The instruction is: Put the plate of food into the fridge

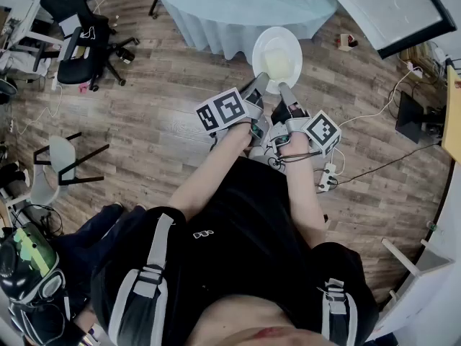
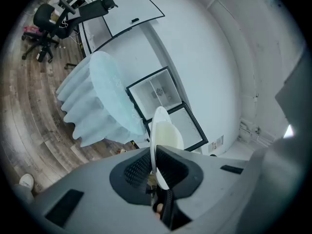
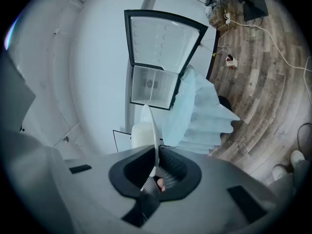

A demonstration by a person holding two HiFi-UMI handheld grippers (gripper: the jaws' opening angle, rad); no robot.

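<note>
White rim, thin and smooth, is what the ribbed pads are clamped on. The left gripper (image 2: 155, 167) has its jaws narrowed onto the plate (image 2: 163, 130) edge, and the right gripper (image 3: 157, 165) pinches the same rim just beside it. Both bite the near edge only, so the rest of the plate, with its pale yellowish food (image 1: 279, 62), reaches out unsupported beyond the fingertips.

The plate hangs in the air over the wooden floor (image 1: 158, 114), just off the near edge of the round table (image 1: 238, 6) draped in pale blue cloth. Beyond the table stands the fridge (image 3: 156, 57), door open, well apart from the plate.

The main risk, as I judge it, is the plate pivoting on that narrow grip: all the weight sits ahead of the pads, and a smooth rim can slip if either gripper eases or the two move unevenly. A tilt would slide the food off. The hanging cloth could catch the far rim on the way round the table, and the cable (image 1: 374, 114) across the floor is a trip hazard.

Count: one plate, two grippers, one table, one fridge, one portion of food.
</note>
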